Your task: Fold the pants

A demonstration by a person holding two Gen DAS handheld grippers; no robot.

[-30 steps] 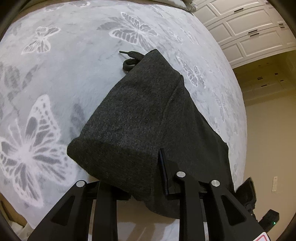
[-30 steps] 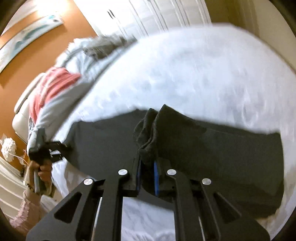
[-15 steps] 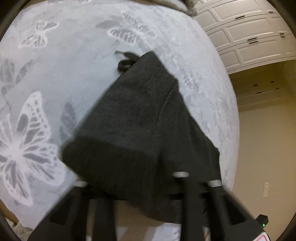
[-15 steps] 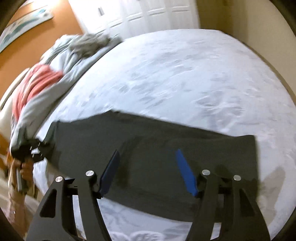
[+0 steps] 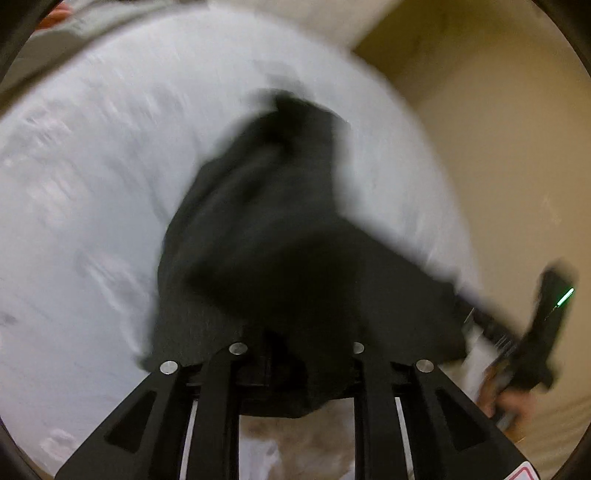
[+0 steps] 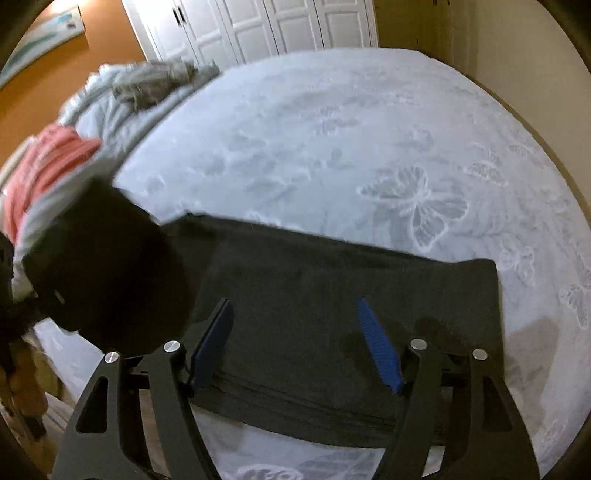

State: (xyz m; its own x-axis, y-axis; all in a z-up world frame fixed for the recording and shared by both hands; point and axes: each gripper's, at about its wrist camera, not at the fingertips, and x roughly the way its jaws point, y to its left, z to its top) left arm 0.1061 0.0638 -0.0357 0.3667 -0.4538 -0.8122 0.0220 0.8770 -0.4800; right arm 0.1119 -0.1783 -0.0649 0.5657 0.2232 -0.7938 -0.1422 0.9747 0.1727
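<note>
The dark grey pants [image 6: 351, 306] lie flat across the near part of the white butterfly bedspread [image 6: 332, 147] in the right wrist view. My right gripper [image 6: 295, 343] is open just above them, its blue pads [image 6: 380, 350] spread wide and empty. At the left, one end of the pants [image 6: 107, 266] is lifted in a dark bunch. In the blurred left wrist view the pants [image 5: 280, 251] hang raised over the bed [image 5: 92, 184], and cloth covers my left gripper [image 5: 295, 369]. Its fingertips are hidden, but the cloth hangs from it.
A heap of grey and red bedding [image 6: 74, 140] lies at the bed's far left. White closet doors [image 6: 258, 29] stand behind the bed. A beige wall [image 5: 498, 147] is on the right of the left wrist view, where my other gripper [image 5: 539, 332] shows in a hand.
My right gripper has let go of the pants and opened wide. My left gripper has swung up and across with its end of the pants, lifting the cloth over the bed.
</note>
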